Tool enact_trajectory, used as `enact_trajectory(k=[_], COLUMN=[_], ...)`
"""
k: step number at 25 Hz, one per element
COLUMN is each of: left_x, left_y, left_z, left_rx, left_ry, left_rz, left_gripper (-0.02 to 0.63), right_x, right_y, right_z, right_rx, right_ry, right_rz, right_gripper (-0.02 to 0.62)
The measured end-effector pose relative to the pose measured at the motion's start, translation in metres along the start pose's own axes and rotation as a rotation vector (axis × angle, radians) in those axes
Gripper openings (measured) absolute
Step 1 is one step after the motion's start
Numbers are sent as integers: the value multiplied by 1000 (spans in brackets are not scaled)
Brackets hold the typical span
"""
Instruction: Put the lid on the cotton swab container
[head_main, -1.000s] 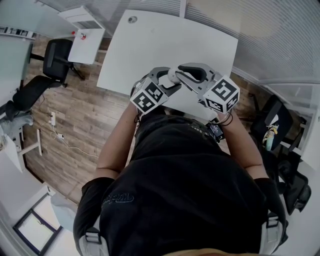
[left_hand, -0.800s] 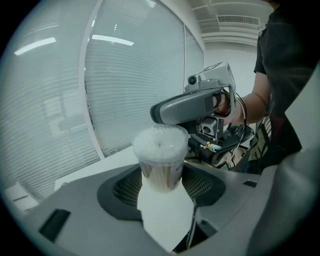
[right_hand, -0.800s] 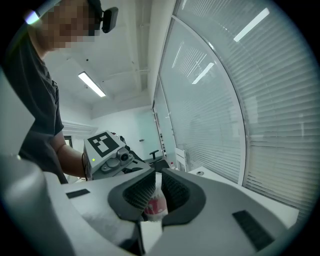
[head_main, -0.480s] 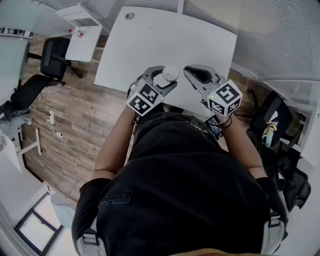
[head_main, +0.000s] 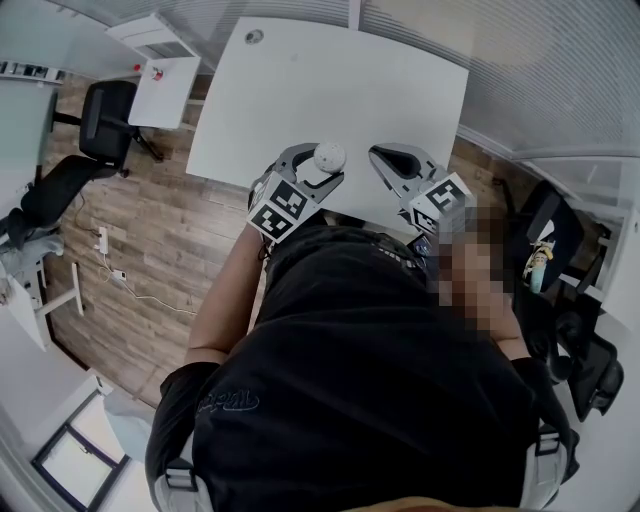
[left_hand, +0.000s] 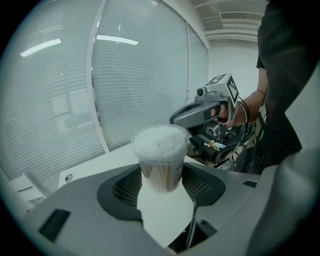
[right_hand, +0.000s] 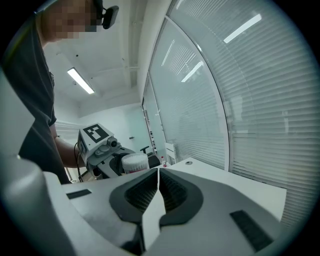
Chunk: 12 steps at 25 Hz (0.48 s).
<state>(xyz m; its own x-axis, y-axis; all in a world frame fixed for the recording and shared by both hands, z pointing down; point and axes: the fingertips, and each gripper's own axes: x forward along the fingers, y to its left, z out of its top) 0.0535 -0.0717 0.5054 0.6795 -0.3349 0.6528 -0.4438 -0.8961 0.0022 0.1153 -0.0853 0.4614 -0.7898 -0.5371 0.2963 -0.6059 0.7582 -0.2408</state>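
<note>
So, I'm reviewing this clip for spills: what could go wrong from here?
1. Only the left gripper holds the cotton swab container, by its lower body, above the table; a slackening grip could drop it.
2. I cannot tell whether its top is closed; tilting could spill the swabs.
3. It hangs near the table's front edge, so a set-down might miss. The right gripper is shut and empty.

The person's torso (head_main: 370, 380) hides the table's (head_main: 330, 80) near edge; the cotton swab container (head_main: 329, 156) appears tiny.
</note>
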Motion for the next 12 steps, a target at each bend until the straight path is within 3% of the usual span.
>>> enact_trajectory(k=[12], left_x=[5], left_y=[-8], left_z=[-5], left_rx=[2], left_ry=[5], left_rz=[-13], left_gripper=[259], right_x=[-5], right_y=[-4], right_z=[-11], right_rx=[14], right_ry=[9], right_rz=[-15], right_gripper=[29])
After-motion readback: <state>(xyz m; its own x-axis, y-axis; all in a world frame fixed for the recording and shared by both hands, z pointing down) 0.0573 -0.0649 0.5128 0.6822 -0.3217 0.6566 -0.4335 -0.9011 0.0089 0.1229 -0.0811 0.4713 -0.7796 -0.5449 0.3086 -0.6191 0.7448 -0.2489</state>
